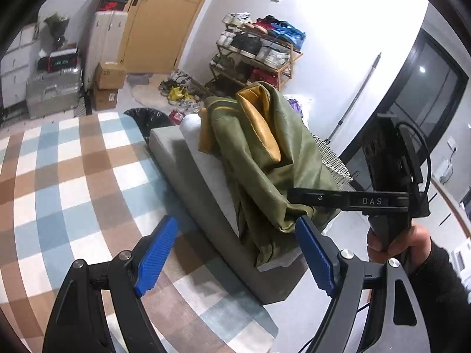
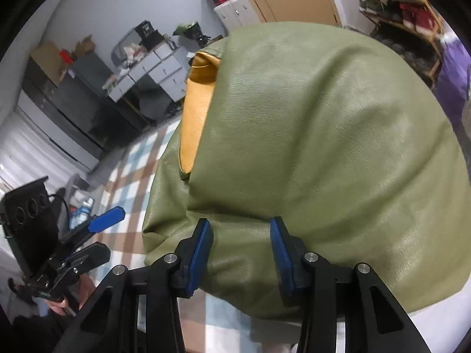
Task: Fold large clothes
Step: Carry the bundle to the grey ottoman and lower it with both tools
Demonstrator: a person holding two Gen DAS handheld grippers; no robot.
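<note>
Blue pads (image 2: 203, 253) of the right gripper (image 2: 240, 253) pinched a fold of the green jacket (image 2: 309, 135), tilted down over the bench (image 1: 188, 158). Left gripper (image 1: 235, 253) hung wide, empty. Jacket hid the bench's far end.

The tips of the right hand-held gripper (image 2: 240, 253) are buried in a fold of the green jacket (image 2: 309, 153), so pad contact cannot be judged. Ahead of it, the jacket hides most of the room. The shoes on the rack (image 1: 259, 47) beyond the left hand-held gripper (image 1: 235, 253) are too small to be told apart.
</note>
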